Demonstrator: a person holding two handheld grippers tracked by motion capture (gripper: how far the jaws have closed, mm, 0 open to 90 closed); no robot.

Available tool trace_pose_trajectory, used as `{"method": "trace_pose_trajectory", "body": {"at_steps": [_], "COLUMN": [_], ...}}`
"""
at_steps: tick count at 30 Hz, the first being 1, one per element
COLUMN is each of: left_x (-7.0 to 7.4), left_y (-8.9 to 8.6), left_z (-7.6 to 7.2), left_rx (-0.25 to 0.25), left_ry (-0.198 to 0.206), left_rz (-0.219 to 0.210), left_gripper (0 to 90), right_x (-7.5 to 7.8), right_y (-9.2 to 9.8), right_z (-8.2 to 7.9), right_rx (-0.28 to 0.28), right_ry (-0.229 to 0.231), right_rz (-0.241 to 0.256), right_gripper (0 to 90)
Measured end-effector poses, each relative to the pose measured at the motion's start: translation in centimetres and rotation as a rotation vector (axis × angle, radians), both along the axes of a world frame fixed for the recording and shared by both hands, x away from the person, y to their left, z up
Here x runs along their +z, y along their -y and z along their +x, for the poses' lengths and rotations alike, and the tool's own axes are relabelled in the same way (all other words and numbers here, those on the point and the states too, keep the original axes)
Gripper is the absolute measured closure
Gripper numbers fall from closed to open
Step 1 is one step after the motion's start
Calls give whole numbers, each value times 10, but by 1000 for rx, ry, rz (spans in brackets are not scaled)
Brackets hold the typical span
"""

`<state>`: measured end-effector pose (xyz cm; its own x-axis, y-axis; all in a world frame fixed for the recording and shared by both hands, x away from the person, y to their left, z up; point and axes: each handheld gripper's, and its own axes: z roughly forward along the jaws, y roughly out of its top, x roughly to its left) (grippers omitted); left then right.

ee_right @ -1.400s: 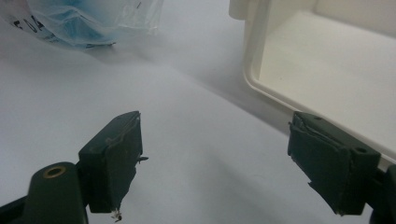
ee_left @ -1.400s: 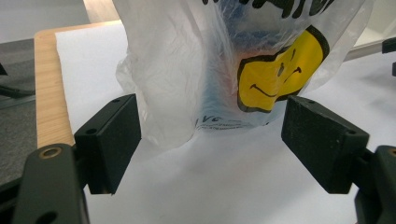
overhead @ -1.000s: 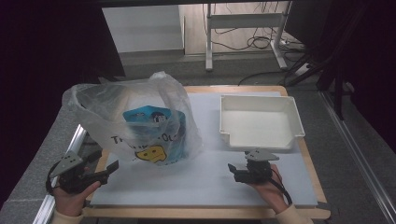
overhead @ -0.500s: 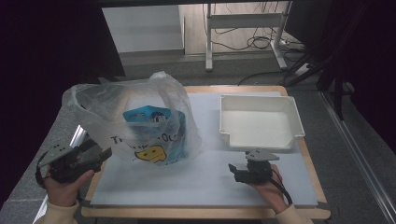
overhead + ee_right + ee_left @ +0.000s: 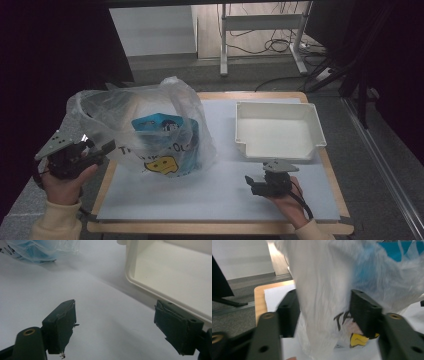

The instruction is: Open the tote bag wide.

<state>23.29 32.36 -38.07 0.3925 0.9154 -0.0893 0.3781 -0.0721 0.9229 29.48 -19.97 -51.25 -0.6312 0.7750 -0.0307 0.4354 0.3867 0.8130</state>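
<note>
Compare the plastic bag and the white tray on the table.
The plastic bag is clear, crumpled and soft; the white tray is opaque, rigid and square-edged. The bag holds a blue printed packet; the tray is empty. The left gripper has bag film between its open jaws; nothing touches the tray. Both rest on the table.

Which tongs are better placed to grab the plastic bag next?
Left. The left tongs already straddle a fold of the plastic bag, jaws open on either side of it. The right tongs sit open over bare mat near the white tray, well apart from the bag.
</note>
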Motion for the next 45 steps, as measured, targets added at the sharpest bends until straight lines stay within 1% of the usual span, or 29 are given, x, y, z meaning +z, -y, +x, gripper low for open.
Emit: {"method": "trace_pose_trajectory", "body": {"at_steps": [3,4,5,6,8,11,12,15,16,19,21,22,23,24,25,27,30,35,37,39,40,41,42,43,45], "left_x": [4,6,6,6,7,6,5,5,6,7,7,7,7,6,6,5,2,3,3,4,4,4,4,4,4], "left_y": [3,6,6,7,10,11,10,8,5,3,1,0,0,0,0,0,-1,1,2,3,4,4,4,4,4], "left_z": [5,8,8,9,10,11,11,11,9,6,4,4,4,5,5,6,8,9,8,8,8,8,8,8,7], "left_rx": [-21,-38,-38,-46,-59,-68,-71,-73,-72,-74,-77,-83,-86,-94,-94,-102,-106,-109,-111,-111,-112,-112,-112,-112,-113], "left_ry": [0,2,2,6,20,29,37,42,53,63,68,69,70,69,69,64,52,50,52,54,55,55,56,56,56], "left_rz": [7,7,7,7,3,-9,-25,-29,-36,-38,-38,-41,-44,-53,-53,-61,-72,-74,-73,-74,-74,-74,-75,-75,-78], "left_gripper": [648,771,812,812,886,894,897,898,899,900,899,899,899,900,900,900,900,900,900,900,900,900,900,900,900], "right_x": [0,0,0,0,0,0,0,0,0,0,2,5,5,8,8,14,24,31,36,43,49,49,56,56,65], "right_y": [0,1,1,1,2,2,2,2,2,0,-1,-4,-4,-7,-7,-10,-18,-25,-28,-30,-32,-32,-33,-33,-34], "right_z": [0,0,0,0,0,1,1,1,1,1,2,2,2,1,1,0,-1,0,0,0,1,1,4,4,6], "right_rx": [-3,-4,-4,-5,-8,-10,-12,-5,5,7,16,18,18,16,16,33,58,75,87,96,107,107,113,113,123], "right_ry": [-1,-2,-2,-3,-2,-2,-5,-11,-9,-4,4,20,20,47,47,75,99,100,108,118,117,117,121,121,123], "right_rz": [-5,-5,-5,-5,-2,-4,-1,4,7,8,9,7,7,13,13,20,21,36,40,46,57,57,75,75,99], "right_gripper": [179,179,179,179,179,179,180,206,211,218,222,222,222,234,234,241,249,260,267,278,294,294,307,307,324]}}
